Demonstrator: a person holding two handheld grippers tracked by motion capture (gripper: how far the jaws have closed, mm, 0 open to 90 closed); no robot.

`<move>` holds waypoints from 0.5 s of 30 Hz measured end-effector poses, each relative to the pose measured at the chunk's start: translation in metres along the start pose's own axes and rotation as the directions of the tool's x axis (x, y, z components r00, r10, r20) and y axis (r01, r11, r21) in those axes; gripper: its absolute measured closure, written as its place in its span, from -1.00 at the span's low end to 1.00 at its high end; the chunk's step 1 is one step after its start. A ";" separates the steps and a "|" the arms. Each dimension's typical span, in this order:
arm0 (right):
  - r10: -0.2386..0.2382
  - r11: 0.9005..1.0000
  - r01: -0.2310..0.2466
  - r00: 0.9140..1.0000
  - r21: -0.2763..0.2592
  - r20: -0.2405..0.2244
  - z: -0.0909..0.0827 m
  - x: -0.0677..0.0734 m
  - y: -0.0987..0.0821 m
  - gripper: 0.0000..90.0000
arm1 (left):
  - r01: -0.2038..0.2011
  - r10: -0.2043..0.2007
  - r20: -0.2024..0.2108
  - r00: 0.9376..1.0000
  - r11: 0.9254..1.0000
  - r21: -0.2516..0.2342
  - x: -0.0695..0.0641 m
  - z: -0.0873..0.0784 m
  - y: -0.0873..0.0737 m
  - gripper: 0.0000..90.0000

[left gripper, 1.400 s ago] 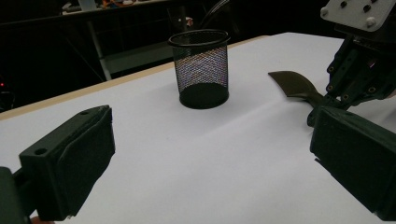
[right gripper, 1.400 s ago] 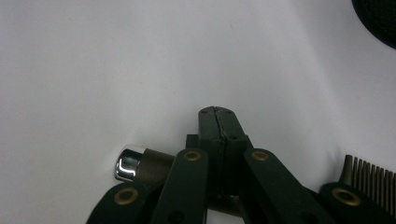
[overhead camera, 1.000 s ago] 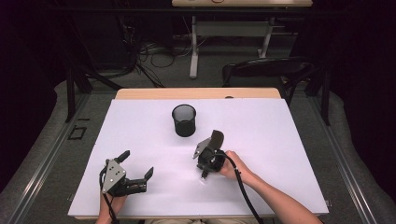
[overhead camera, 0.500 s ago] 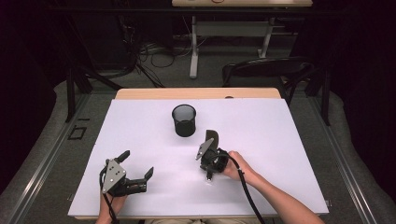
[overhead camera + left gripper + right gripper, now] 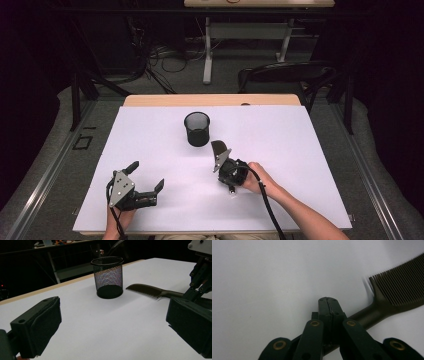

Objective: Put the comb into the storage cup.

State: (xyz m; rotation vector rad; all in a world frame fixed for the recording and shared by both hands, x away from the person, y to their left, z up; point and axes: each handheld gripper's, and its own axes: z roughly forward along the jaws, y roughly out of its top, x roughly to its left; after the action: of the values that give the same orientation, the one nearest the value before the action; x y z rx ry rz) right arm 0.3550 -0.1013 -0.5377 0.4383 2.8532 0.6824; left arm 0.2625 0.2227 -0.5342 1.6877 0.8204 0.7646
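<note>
A dark comb (image 5: pixel 219 150) is clamped by its handle in my right gripper (image 5: pixel 226 167), which is shut on it just right of the table's middle. In the right gripper view the jaws meet over the handle, and the comb (image 5: pixel 397 295) stretches to the upper right with its teeth showing. The black mesh cup (image 5: pixel 197 129) stands upright a short way beyond the comb's tip. My left gripper (image 5: pixel 146 176) rests near the front left with its jaws wide open and nothing between them. Through them I see the cup (image 5: pixel 108 277), the comb (image 5: pixel 150 291) and the right gripper (image 5: pixel 200 272).
A white sheet (image 5: pixel 300 150) covers the wooden table (image 5: pixel 165 100). Dark floor, cables and a black chair (image 5: pixel 285 75) lie beyond the far edge. A person's forearms come in from the near edge.
The right hand has shifted slightly towards the near right and turned, swinging the comb's head a little to the left. The left gripper has stayed put.
</note>
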 end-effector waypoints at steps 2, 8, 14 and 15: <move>-0.005 1.000 0.005 1.000 0.003 0.003 -0.001 0.000 -0.001 1.00 | 0.001 -0.001 0.000 1.000 1.000 0.001 0.000 0.000 0.000 -1.00; 0.000 1.000 -0.001 1.000 0.014 0.006 -0.004 0.000 -0.003 1.00 | -0.004 0.004 0.004 1.000 1.000 0.003 0.000 0.001 0.000 -1.00; -0.006 1.000 0.006 1.000 0.018 0.009 -0.005 0.000 -0.006 1.00 | -0.003 0.003 0.002 1.000 1.000 0.002 0.000 0.001 0.000 -1.00; -0.005 1.000 0.005 1.000 0.027 0.012 -0.005 -0.001 -0.006 1.00 | -0.002 0.002 0.003 1.000 1.000 0.002 0.000 0.001 0.000 -1.00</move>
State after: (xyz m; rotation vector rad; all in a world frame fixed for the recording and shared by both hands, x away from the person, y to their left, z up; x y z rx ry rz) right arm 0.3529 -0.1088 -0.5356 0.4371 2.8542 0.6394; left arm 0.2631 0.2220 -0.5345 1.6912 0.8180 0.7621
